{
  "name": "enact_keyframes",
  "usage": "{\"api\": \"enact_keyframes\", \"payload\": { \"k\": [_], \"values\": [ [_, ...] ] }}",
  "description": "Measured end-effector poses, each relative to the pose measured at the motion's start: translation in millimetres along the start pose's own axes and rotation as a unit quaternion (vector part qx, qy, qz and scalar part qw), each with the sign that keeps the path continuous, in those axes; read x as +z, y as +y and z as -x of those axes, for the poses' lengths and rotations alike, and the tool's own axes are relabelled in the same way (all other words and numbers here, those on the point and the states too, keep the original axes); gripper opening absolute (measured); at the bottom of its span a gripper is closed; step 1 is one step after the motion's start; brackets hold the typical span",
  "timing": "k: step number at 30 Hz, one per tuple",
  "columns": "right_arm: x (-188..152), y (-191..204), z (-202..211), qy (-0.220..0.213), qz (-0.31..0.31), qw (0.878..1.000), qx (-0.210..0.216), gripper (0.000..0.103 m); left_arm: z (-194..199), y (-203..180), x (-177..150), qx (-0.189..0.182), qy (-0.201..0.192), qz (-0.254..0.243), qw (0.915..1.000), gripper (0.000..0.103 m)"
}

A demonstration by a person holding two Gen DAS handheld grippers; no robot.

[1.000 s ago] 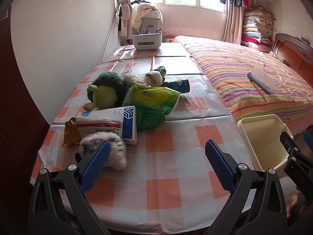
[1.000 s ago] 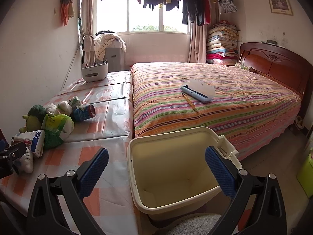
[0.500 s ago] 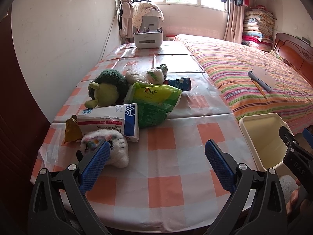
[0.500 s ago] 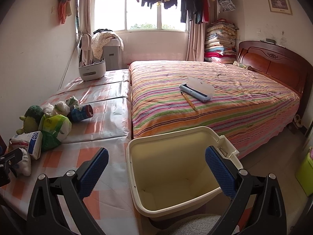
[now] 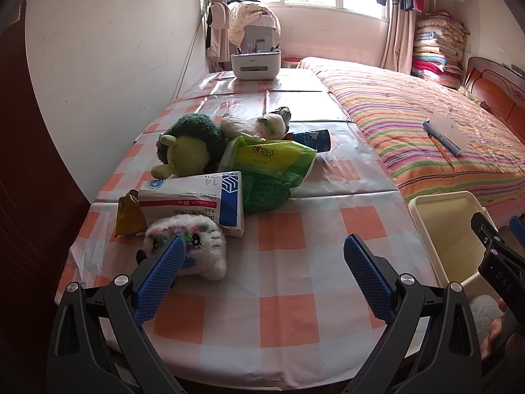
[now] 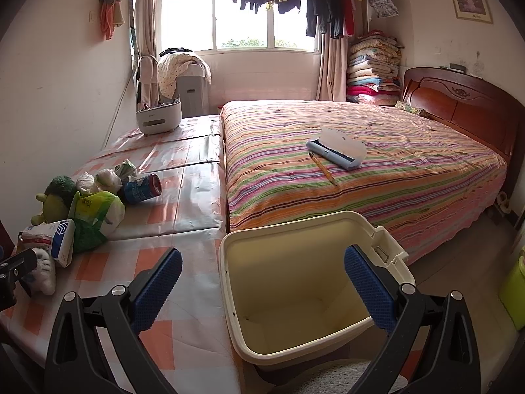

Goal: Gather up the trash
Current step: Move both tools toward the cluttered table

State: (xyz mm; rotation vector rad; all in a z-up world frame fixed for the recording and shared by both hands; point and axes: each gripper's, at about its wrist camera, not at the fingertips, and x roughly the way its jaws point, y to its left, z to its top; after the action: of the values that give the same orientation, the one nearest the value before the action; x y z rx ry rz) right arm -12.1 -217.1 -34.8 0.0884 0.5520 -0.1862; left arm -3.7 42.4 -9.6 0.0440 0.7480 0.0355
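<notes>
A heap of litter lies on the checked table: a white and blue packet, a green plastic bag, a gold wrapper, crumpled white wads and a blue can on its side. My left gripper hovers open over the table's near end, with nothing between its blue pads. A cream bin stands beside the table, empty, with my right gripper open above its rim. The packet, bag and can show at left in the right wrist view.
A white plush toy and a green plush sit among the litter. A white caddy stands at the table's far end. The striped bed carries a lint brush and a pencil. A green container sits at far right.
My left gripper has drifted back and slightly higher over the table's near end; the right view has shifted a little leftward. Both stay open and nothing was picked up.
</notes>
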Motion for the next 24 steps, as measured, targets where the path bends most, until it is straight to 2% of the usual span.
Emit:
{"api": "enact_keyframes", "payload": {
  "k": [24],
  "values": [
    [3.6, 23.0, -5.9, 0.003, 0.023, 0.999, 0.025, 0.097, 3.3, 18.6, -3.0, 0.014, 0.002, 0.012, 0.9998, 0.096]
  ]
}}
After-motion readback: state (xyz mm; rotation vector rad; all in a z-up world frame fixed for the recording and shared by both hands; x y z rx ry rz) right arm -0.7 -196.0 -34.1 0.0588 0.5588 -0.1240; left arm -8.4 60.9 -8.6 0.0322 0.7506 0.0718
